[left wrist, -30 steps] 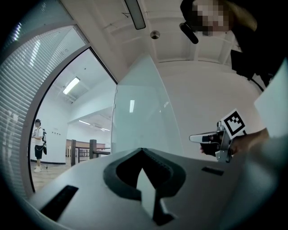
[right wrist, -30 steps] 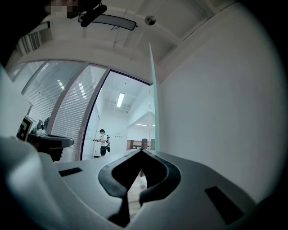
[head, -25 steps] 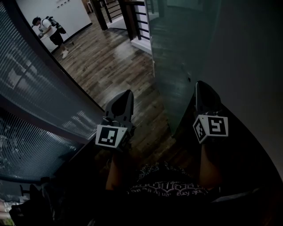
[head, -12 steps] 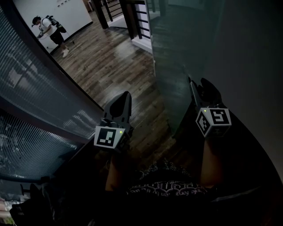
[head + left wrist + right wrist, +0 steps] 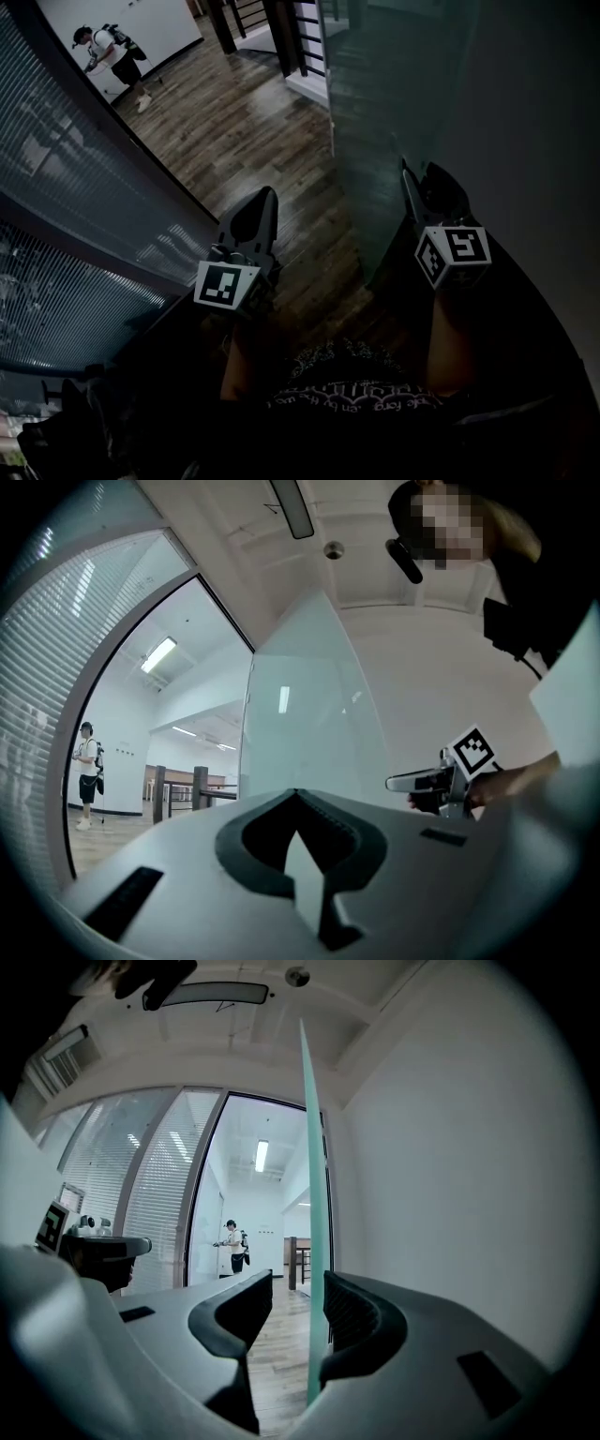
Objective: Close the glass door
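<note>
We count two hand-held grippers, both of smooth grey plastic, each with one black-and-white marker cube. The left hand-held gripper has its jaws together with nothing between them, tips meeting in a point in the left gripper view. It is over the floor, just left of the door. The right hand-held gripper has its jaws wide apart after just opening. In the right gripper view the thin greenish edge of the door stands between them, nearer the right jaw, with no grip on it.

There is one glass door, a flat clear pane. It is upright and swung open close to the plain white wall on the right.

The floor is dark wood planks, slightly glossy. On the left is one glass wall with fine horizontal blinds. One dark railing is past the door. One person stands far off by a white wall.
</note>
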Tool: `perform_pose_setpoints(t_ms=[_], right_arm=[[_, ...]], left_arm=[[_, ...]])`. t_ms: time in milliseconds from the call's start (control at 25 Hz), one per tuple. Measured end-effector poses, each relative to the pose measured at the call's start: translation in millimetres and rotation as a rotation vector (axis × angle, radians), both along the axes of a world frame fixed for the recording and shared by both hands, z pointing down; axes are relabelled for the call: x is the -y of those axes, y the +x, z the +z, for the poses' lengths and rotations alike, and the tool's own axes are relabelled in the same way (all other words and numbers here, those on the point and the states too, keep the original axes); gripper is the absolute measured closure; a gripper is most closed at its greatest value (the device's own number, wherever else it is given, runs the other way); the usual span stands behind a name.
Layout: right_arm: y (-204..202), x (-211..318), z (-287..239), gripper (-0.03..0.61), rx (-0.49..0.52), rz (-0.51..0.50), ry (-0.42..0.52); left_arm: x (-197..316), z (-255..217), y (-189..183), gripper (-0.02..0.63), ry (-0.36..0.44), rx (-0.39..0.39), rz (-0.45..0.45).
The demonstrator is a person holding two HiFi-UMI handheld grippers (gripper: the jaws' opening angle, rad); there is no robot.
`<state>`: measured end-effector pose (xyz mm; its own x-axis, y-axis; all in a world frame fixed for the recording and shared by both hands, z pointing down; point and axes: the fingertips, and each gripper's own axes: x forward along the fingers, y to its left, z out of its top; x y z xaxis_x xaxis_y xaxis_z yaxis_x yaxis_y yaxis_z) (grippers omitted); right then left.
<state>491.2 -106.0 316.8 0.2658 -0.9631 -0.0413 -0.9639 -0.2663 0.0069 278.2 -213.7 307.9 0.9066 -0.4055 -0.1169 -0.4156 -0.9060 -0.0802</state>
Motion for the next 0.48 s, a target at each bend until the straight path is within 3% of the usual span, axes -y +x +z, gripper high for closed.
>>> perform_pose_setpoints(t_ms=[480], right_arm=[[-28, 18, -6, 0.425, -0.02, -0.104, 0.002]], left_arm=[[-5, -8, -2, 0.623, 0.02, 0.015, -0.028]])
